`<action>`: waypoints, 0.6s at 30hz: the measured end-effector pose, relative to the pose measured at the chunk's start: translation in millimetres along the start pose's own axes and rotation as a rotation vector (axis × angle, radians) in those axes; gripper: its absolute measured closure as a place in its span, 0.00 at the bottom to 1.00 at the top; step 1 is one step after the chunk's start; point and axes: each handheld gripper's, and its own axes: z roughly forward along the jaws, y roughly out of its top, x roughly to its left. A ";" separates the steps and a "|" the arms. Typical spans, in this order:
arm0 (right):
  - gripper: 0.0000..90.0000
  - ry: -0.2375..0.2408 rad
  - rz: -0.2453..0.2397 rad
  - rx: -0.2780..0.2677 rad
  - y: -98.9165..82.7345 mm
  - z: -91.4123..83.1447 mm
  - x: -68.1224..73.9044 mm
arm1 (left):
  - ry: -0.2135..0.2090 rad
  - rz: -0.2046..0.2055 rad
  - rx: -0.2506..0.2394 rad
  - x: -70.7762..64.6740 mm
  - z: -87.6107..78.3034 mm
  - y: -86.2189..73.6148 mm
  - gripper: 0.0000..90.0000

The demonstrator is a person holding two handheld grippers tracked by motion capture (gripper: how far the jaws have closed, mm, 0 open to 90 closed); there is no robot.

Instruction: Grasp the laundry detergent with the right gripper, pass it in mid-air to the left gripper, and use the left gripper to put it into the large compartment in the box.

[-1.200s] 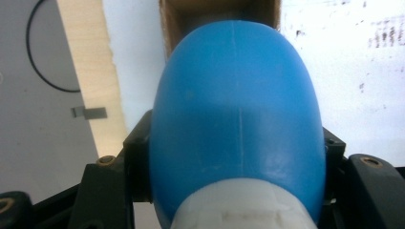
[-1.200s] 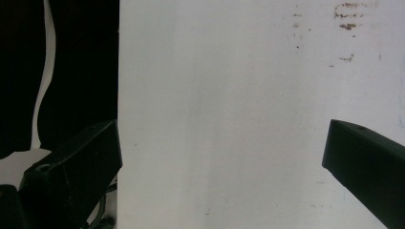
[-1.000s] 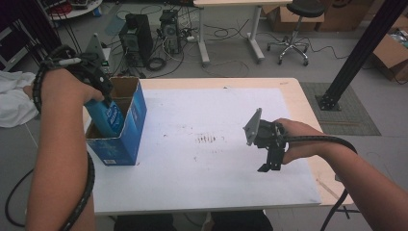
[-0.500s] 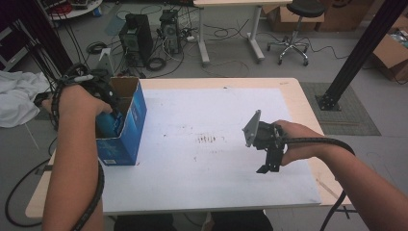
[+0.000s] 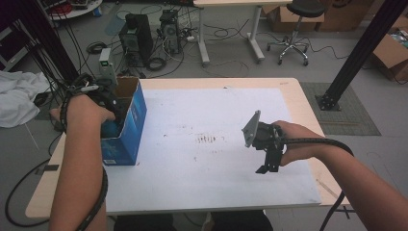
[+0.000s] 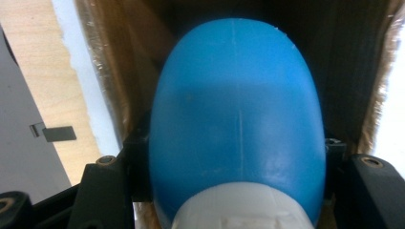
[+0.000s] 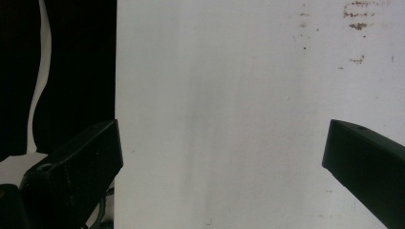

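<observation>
- Across the middle of the room, the table [image 5: 288,86] is carrying everything: a pale wooden top with rounded corners, mostly covered by a flat white sheet [image 5: 211,159] that is showing a few small brown smudges near its centre.
- At the table's left edge, an open cardboard box [image 5: 126,130] is standing upright, glossy blue on its outer walls and raw brown inside, with rough, fibrous torn edges visible in the left gripper view.
- Inside that box, the left claw [image 5: 108,126] is reaching downward and is clamping a smooth, rounded blue plastic bottle [image 6: 236,119]; the bottle is egg-shaped from this angle, with a faint moulding seam running along its length and a white cap end nearest the camera. Both black jaws are pressing against its sides.
- Over the right part of the white sheet, the right claw [image 5: 267,166] is hanging above the surface with its blocky matte-black jaws spread wide and nothing between them; a grey three-cornered plate is sitting on top, and a black cable is trailing along the forearm.
</observation>
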 end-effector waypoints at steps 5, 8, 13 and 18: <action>0.00 0.003 0.000 -0.006 -0.2 2.3 -1.0 | -0.002 0.005 0.009 -1.5 11.9 2.1 0.43; 0.00 0.004 0.001 -0.008 -0.9 3.0 -1.4 | -0.003 0.003 -0.004 -0.9 14.7 2.8 0.43; 0.00 0.007 0.008 -0.007 -3.4 5.0 -3.1 | 0.007 0.013 -0.009 -4.1 15.8 4.4 0.43; 0.00 0.008 0.006 -0.010 -2.8 5.6 -4.4 | 0.001 -0.005 0.006 -3.1 15.5 5.6 0.43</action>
